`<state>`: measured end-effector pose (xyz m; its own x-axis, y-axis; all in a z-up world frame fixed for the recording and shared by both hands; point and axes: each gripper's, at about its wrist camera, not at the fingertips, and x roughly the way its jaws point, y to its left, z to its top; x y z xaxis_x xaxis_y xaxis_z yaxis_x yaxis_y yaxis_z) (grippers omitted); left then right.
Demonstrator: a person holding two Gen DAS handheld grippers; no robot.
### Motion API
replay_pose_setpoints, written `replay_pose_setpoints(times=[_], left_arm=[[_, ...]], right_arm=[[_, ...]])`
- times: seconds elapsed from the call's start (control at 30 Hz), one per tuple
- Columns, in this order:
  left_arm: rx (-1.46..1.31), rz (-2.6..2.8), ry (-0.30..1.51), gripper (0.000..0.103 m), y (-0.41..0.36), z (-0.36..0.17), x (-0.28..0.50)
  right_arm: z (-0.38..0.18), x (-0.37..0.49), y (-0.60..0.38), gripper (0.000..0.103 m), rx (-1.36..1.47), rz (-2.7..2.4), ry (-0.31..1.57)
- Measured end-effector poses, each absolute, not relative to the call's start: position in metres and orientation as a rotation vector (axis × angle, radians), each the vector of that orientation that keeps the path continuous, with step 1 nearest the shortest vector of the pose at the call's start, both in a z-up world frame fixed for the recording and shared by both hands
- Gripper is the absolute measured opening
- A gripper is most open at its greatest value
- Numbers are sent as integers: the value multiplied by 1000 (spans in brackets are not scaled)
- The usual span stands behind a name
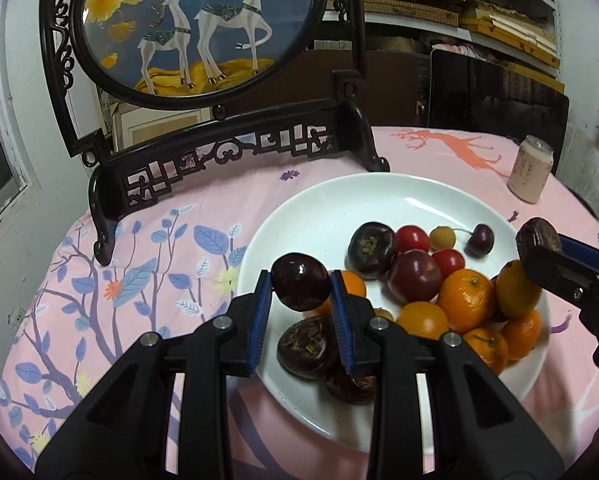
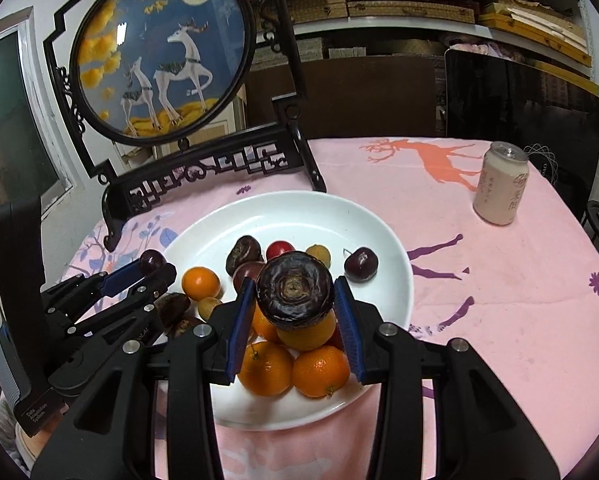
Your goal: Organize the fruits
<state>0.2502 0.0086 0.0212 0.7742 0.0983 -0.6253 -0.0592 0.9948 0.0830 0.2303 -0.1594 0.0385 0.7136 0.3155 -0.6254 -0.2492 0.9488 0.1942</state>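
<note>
We note the left gripper [image 1: 301, 288] at lower centre of its view, pads clamped on a dark round fruit [image 1: 300, 281] above the white plate [image 1: 323, 200]. The right gripper [image 2: 295, 300] at centre of its view pinches a ridged dark water chestnut [image 2: 295, 293] over the oranges [image 2: 265, 368]. A can [image 2: 499, 184] stands upper right.

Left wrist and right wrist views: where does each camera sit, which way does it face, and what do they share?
Left wrist: on the left hand-held gripper, facing down-forward over the white plate; its fingers grip a dark cherry; right hand-held gripper enters at right.
Right wrist: on that gripper, same facing; fingers grip a water chestnut; the left one appears at left.
Shared: plate, deer screen, can.
</note>
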Motion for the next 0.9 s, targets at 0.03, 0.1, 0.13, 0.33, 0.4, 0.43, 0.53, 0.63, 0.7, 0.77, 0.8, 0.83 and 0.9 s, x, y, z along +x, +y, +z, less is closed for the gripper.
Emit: replay_pose_setpoints(times=[0.03,0.1,0.13,0.33,0.4,0.43,0.53,0.63,0.7,0.77,0.8,0.83,0.9], left_arm=[[63,84,685,30,8,19,251],[68,83,691,30,6,16,252],[74,84,693,30,5,15,253],[99,87,690,30,0,11,253],[100,87,687,30,0,12,253],[98,86,686,30,0,12,253],[98,87,684,30,0,12,253],[106,92,679,43,-2,13,253],[109,103,670,75,-2,13,252],[124,119,635,80,-4,17,247],[130,116,634,80,-4,18,246],[137,111,633,80,-5,19,243],[145,113,630,80,-6,21,236]], right_arm=[[38,230,-160,41,94,312,705],[39,231,-160,41,85,311,702],[39,231,-161,41,88,313,702],[40,231,-162,41,94,311,693],[40,230,-161,41,92,311,688],[41,230,-161,41,89,310,684],[41,232,-157,41,73,301,674],[36,235,-155,47,55,299,685],[34,236,-156,66,47,300,685],[38,232,-159,66,46,289,650],[42,229,-160,66,45,292,639],[45,227,-162,66,49,292,632],[51,222,-165,66,62,289,618]])
